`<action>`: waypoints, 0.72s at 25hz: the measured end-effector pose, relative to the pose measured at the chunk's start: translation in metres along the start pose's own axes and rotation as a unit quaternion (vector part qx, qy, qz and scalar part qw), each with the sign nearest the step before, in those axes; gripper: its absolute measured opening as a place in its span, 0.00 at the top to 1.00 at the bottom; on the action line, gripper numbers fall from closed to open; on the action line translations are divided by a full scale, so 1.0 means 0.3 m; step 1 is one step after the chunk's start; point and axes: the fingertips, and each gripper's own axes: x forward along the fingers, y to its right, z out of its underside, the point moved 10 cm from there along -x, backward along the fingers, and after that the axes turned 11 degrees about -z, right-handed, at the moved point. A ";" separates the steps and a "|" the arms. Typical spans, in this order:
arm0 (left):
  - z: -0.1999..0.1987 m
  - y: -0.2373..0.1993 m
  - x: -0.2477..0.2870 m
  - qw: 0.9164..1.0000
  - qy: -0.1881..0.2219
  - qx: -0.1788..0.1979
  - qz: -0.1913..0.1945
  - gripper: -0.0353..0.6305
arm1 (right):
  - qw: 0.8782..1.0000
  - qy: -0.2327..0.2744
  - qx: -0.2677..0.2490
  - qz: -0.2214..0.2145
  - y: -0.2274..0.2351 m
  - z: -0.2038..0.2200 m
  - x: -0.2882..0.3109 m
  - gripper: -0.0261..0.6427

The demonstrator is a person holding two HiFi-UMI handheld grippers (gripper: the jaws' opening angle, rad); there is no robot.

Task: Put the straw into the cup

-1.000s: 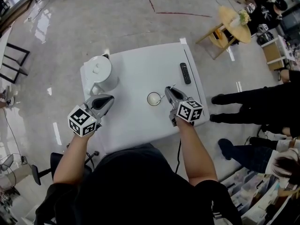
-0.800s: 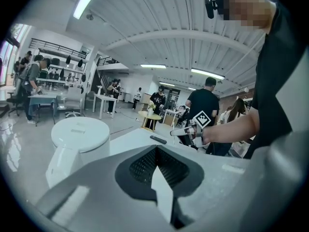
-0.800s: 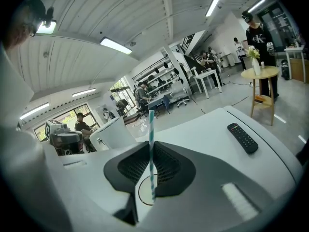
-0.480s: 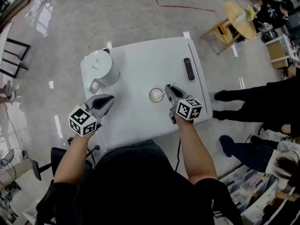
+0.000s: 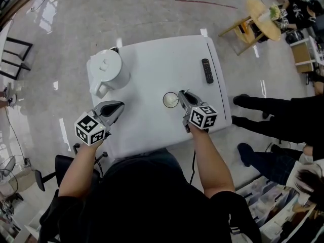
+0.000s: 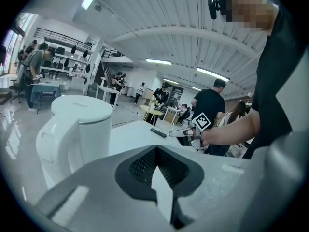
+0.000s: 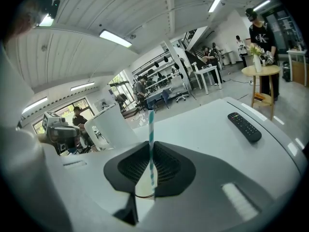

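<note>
- White surface [image 5: 152, 65] on a shiny grey floor [image 5: 101, 14] carries a white kettle [image 5: 107, 71] at its far left corner, a black remote [image 5: 207, 70] near the right edge and a cup [image 5: 170, 99] near the middle.
- Right tool [image 5: 180, 95], just beside the cup's right rim, is clamped on a teal-striped straw [image 7: 150, 139], which stands upright with its lower end at the cup's mouth.
- Left tool [image 5: 119, 106] hovers near the kettle, jaws together on nothing.
</note>
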 end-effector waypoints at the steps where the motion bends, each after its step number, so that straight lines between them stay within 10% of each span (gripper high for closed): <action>1: 0.005 -0.004 0.000 1.000 -0.001 -0.002 -0.001 0.95 | 1.000 -0.001 0.000 0.001 0.002 0.005 0.004 0.88; 18: 0.043 -0.028 0.008 0.999 0.000 -0.035 0.005 0.95 | 1.000 -0.006 -0.004 0.012 0.012 0.065 0.029 0.88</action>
